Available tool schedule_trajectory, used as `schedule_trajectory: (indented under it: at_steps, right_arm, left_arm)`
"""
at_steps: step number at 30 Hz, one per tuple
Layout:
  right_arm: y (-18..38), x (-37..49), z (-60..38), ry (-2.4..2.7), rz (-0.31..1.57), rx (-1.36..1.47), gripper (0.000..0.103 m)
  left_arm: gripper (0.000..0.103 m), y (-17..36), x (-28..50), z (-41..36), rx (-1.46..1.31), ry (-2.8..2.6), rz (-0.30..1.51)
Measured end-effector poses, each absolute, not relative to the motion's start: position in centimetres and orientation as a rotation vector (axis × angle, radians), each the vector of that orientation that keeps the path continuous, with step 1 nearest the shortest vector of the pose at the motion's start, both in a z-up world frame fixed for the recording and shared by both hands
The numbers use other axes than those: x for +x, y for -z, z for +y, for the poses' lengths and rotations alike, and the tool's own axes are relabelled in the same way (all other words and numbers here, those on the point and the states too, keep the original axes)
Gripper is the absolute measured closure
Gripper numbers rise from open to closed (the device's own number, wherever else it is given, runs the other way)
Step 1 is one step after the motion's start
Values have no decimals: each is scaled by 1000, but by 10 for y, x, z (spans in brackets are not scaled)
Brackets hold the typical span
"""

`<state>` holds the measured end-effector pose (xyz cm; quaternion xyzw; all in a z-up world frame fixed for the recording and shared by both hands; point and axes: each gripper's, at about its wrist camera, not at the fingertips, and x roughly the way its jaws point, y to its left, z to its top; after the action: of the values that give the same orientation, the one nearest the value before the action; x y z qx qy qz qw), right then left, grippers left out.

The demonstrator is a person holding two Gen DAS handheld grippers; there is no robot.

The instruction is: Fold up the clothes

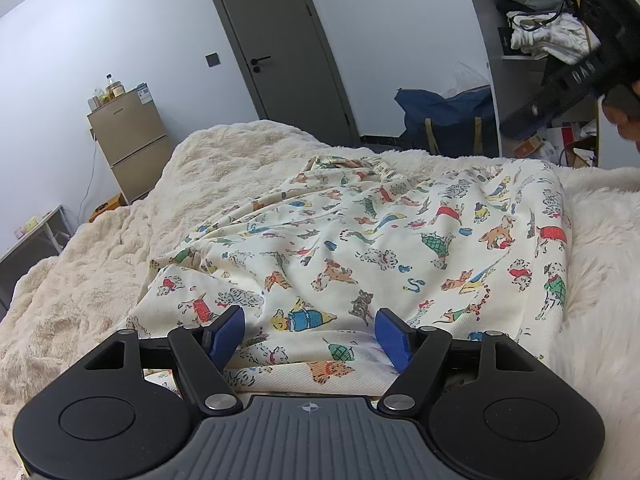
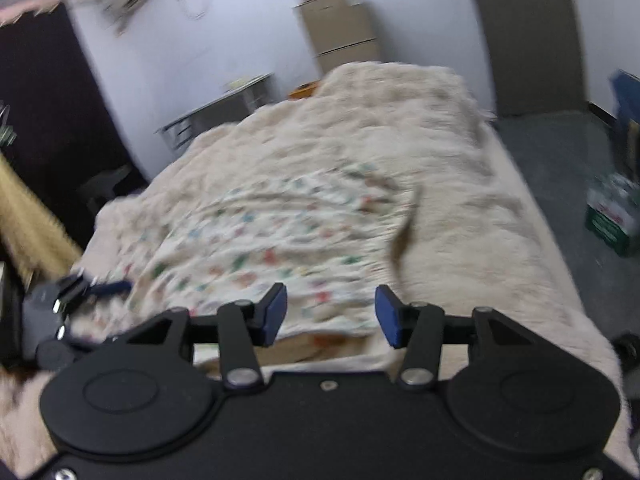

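Dog-print garment (image 1: 360, 240), no legible writing

- The garment (image 1: 360, 248) lies spread on the blanket (image 1: 100, 260) that covers the bed.
- The left gripper (image 1: 310, 334) sits at the garment's near edge, cloth between its 2 fingers.
- The fridge (image 1: 134, 140) stands far left, beyond the bed.
- The door (image 1: 280, 40) is behind the bed.
- The bag (image 1: 448, 116) sits on the floor to the door's right.
- The shelves (image 1: 536, 28) stand far right.
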<state>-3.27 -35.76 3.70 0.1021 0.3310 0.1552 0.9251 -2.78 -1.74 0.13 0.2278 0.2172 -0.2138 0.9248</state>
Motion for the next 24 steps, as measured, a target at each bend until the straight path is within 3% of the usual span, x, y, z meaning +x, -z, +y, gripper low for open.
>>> schedule_trajectory:
  at_steps: [3,12,20,24]
  right_arm:
    - [-16,-24,-341,-324,807,101,47]
    - [-31,-43,-342,-429,862,-91,46]
    - [-62,-46,-349,-492,674,196,43]
    - [-57,-45,-327,-505,665,142,43]
  left_arm:
    - [34,-1,-27,-17,461,438,446]
    - [32,-2,-26,-15,449,436,448]
    - [30,-33,-37,21,346,381,356]
    - [30,-60,-46,93,250,201,313]
